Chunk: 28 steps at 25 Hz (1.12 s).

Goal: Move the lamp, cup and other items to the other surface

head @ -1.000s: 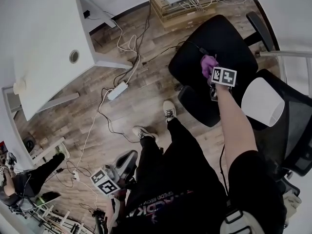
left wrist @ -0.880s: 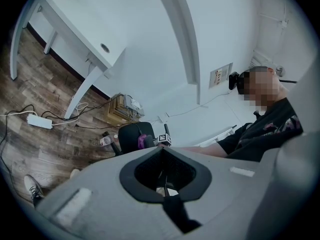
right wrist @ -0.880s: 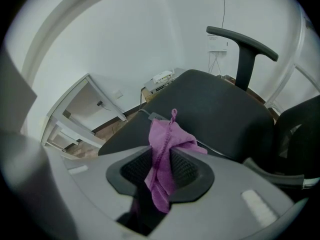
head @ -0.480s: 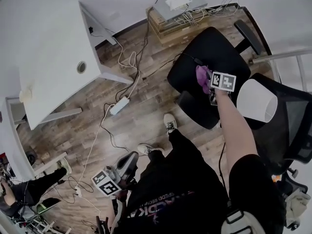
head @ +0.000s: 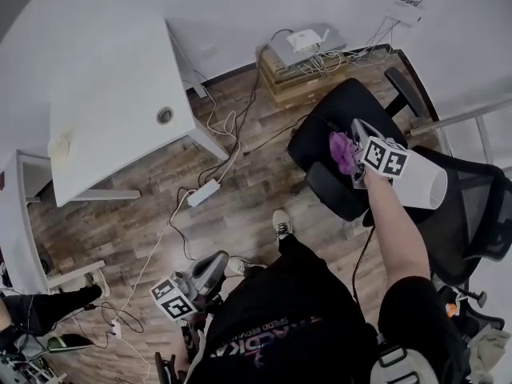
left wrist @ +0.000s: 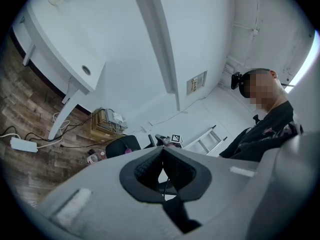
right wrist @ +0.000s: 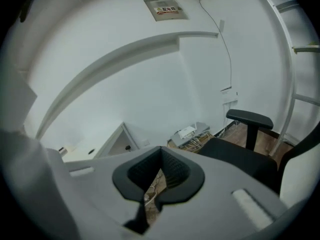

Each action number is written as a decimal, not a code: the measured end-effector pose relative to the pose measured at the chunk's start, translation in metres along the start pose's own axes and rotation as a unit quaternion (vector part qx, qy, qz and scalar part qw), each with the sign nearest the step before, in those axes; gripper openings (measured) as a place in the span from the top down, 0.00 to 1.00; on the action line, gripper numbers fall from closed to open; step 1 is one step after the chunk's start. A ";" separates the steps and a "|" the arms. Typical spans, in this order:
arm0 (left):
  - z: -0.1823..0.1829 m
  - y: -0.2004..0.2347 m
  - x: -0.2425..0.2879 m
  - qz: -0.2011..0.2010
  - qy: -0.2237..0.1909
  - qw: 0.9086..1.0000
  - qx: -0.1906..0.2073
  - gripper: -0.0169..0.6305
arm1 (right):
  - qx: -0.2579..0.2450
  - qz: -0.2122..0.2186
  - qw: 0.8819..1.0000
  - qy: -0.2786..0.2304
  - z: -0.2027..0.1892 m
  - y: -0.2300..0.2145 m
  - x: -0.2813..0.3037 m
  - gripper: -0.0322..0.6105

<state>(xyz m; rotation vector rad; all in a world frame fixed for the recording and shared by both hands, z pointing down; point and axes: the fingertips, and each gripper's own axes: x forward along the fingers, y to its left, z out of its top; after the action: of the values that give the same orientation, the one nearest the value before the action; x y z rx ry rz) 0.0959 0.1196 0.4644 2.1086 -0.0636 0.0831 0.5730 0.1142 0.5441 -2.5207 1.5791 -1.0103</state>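
Reference landmark, the black office chair [head: 352, 106]: my right gripper [head: 358, 126] hangs over its seat, jaws just closed tip to tip with nothing between them, near a purple item [head: 342, 152] that lies on the seat and that I cannot identify. The lamp's white shade [head: 428, 186] lies just beside the seat, on my right arm's side, against black mesh. My left gripper [head: 218, 260], jaws likewise together and empty, is well apart from the chair over the wooden floor [head: 240, 190], and the white desk [head: 104, 110] stands farther off on that same side.
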 end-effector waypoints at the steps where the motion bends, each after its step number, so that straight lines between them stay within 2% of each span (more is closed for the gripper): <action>1: 0.001 -0.002 -0.006 -0.003 -0.003 1.000 0.004 0.97 | -0.004 0.020 1.000 -0.004 0.004 0.019 -0.006 0.95; 5: 0.007 -0.009 -0.028 -0.011 -0.019 1.000 0.010 0.97 | -0.016 0.117 0.993 0.004 -0.003 0.110 -0.027 0.95; 7: 0.010 -0.013 -0.038 -0.016 -0.029 0.999 0.012 0.97 | -0.024 0.172 0.984 0.024 -0.023 0.162 -0.039 0.95; 9: 0.010 -0.014 -0.047 -0.018 -0.036 0.999 0.016 0.97 | -0.037 0.233 0.970 0.051 -0.049 0.218 -0.055 0.95; 12: 0.012 -0.013 -0.062 -0.015 -0.051 0.998 0.021 0.97 | -0.068 0.337 0.935 0.091 -0.091 0.306 -0.085 0.95; 17: 0.017 -0.007 -0.093 -0.005 -0.084 0.996 0.024 0.97 | -0.096 0.483 0.861 0.130 -0.141 0.428 -0.152 0.95; 19: 0.020 -0.006 -0.102 -0.002 -0.096 0.995 0.026 0.97 | -0.103 0.518 0.838 0.141 -0.154 0.457 -0.175 0.95; 20: 0.022 -0.006 -0.106 -0.001 -0.102 0.994 0.028 0.97 | -0.103 0.529 0.829 0.146 -0.160 0.468 -0.183 0.95; 24: 0.026 -0.006 -0.119 0.002 -0.118 0.993 0.030 0.97 | -0.095 0.557 0.809 0.164 -0.182 0.499 -0.203 0.95; 28: 0.027 -0.005 -0.126 0.000 -0.128 0.991 0.032 0.97 | -0.108 0.573 0.790 0.190 -0.194 0.508 -0.207 0.95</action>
<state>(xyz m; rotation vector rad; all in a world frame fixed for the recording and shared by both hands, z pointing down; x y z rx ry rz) -0.0285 0.1005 0.4354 2.1730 -0.2169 -0.1872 0.0037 0.0927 0.4276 -0.8937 2.7967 -1.1057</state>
